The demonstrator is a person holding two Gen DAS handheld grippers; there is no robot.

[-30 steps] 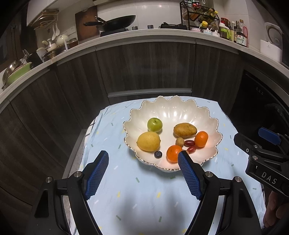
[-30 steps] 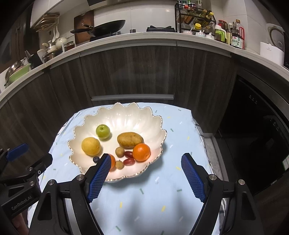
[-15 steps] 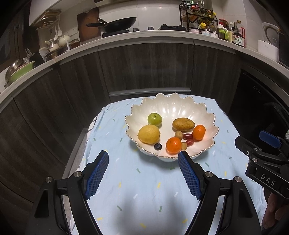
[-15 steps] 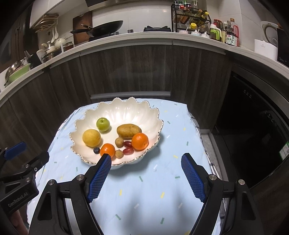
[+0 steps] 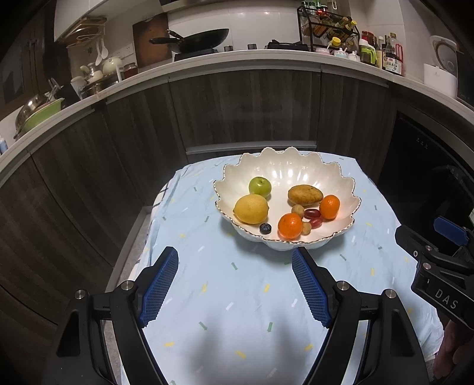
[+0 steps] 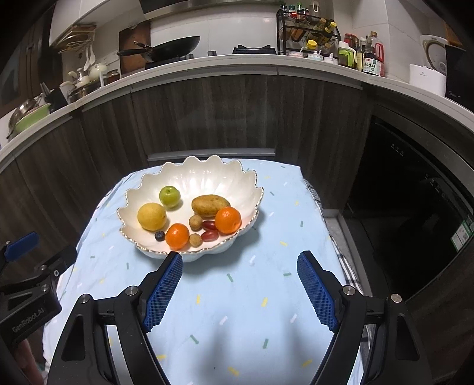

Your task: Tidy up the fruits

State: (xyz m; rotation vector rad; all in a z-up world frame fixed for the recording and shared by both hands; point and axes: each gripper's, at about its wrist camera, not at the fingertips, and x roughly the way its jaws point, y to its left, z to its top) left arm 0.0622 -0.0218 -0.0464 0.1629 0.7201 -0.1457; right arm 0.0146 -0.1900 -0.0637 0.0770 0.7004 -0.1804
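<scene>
A white scalloped bowl (image 5: 296,171) (image 6: 207,177) stands on a light blue cloth (image 5: 237,296) (image 6: 237,296). Inside lie a lemon (image 5: 251,208) (image 6: 151,216), a green apple (image 5: 259,186) (image 6: 169,196), a mango (image 5: 305,195) (image 6: 210,205), two oranges (image 5: 290,226) (image 5: 329,207) (image 6: 177,236) (image 6: 227,220), a blueberry (image 5: 265,228) (image 6: 159,235), red grapes (image 5: 312,213) (image 6: 209,235) and small brown fruits (image 5: 297,210) (image 6: 195,222). My left gripper (image 5: 234,263) hangs open over the cloth, short of the bowl's near rim. My right gripper (image 6: 240,268) is open too, nothing between its fingers, to the right of the bowl.
Dark cabinet fronts (image 5: 237,112) rise just behind the table. The counter above carries a wok (image 5: 201,37), a spice rack (image 5: 326,22), bottles (image 5: 385,54) and dishes (image 5: 38,112). A dark appliance (image 6: 414,207) stands to the right. The table edges drop off left and right.
Both grippers have drawn back from the bowl, which now sits farther away and higher in each view. Their jaws stay at the same width.
</scene>
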